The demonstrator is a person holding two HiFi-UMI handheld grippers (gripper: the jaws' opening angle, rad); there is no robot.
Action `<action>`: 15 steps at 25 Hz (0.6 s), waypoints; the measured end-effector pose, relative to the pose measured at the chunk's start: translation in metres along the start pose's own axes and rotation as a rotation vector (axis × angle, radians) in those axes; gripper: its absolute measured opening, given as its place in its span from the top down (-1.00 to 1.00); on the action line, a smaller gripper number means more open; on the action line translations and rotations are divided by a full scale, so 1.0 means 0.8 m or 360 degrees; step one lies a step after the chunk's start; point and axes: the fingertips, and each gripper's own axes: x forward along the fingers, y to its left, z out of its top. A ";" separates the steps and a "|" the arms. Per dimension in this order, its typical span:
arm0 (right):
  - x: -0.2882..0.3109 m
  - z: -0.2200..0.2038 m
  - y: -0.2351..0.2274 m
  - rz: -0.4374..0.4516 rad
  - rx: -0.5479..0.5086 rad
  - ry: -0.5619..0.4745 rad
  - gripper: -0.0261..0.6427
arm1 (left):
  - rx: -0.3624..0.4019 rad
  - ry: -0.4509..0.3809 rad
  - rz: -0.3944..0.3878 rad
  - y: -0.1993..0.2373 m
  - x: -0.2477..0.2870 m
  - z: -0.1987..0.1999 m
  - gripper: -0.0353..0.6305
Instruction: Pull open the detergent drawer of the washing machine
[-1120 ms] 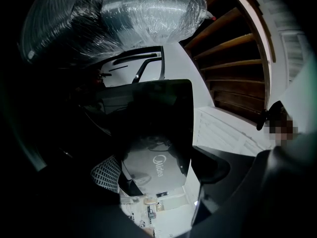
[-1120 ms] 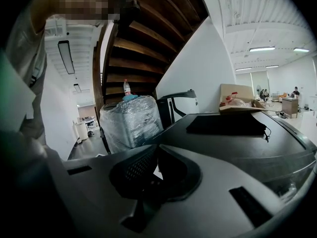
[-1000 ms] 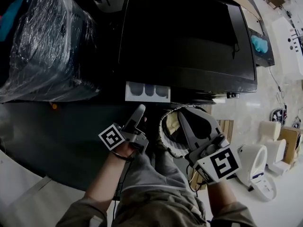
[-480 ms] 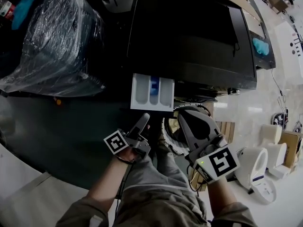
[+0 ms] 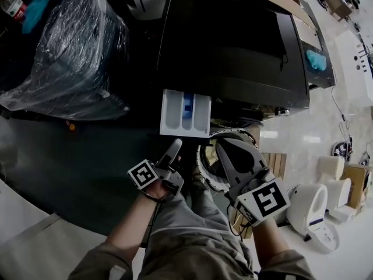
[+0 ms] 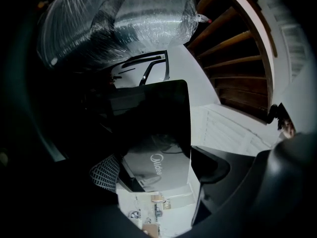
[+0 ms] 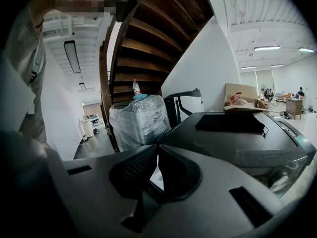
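Note:
The black washing machine (image 5: pixel 233 45) fills the top middle of the head view. Its white detergent drawer (image 5: pixel 185 112) stands pulled out toward me, showing three compartments, the middle one blue. My left gripper (image 5: pixel 176 146) points at the drawer's front edge from just below it; whether it touches is unclear. In the left gripper view my left gripper (image 6: pixel 158 177) is open, and only the machine's grey panel shows in the gap. My right gripper (image 5: pixel 222 146) hangs to the right of the drawer, over the round door opening (image 5: pixel 211 169). In the right gripper view my right gripper (image 7: pixel 155 157) is shut and holds nothing.
A large plastic-wrapped bundle (image 5: pixel 58 51) stands left of the machine. A blue cloth (image 5: pixel 317 59) lies at its right. White toilets (image 5: pixel 309 206) and a cardboard box (image 5: pixel 355 177) stand on the pale floor at the right. A wooden staircase (image 7: pixel 148 38) rises behind.
Over the last second the drawer slid out from nearly closed to well extended. The left gripper drew back toward me with it. The right gripper barely moved.

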 end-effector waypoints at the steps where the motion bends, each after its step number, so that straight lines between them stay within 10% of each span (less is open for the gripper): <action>1: -0.001 0.002 0.001 -0.0001 0.0007 -0.0003 0.82 | 0.0017 -0.0004 0.0036 0.001 -0.001 0.000 -0.47; 15: -0.023 0.051 0.013 0.0041 -0.0105 -0.0059 0.82 | 0.0687 -0.0010 0.0416 -0.049 -0.046 0.034 -0.47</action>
